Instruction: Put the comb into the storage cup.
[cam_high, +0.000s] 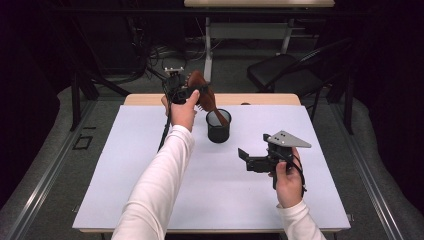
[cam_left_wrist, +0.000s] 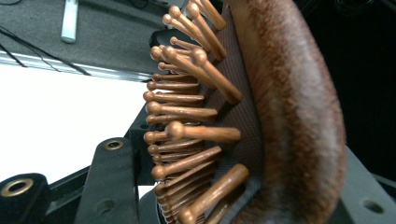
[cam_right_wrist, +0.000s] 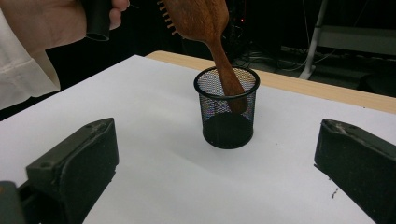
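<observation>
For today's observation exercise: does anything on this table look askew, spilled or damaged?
Nothing is spilled or broken. The one thing askew is the wooden hairbrush: it leans with its handle down inside the black mesh cup, the head held by the left gripper. The cup stands upright on the white table.

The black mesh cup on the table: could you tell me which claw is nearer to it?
Left. The left claw holds the wooden hairbrush just above the mesh cup, handle dipping inside. The right claw hovers apart, open, nearer the person.
</observation>
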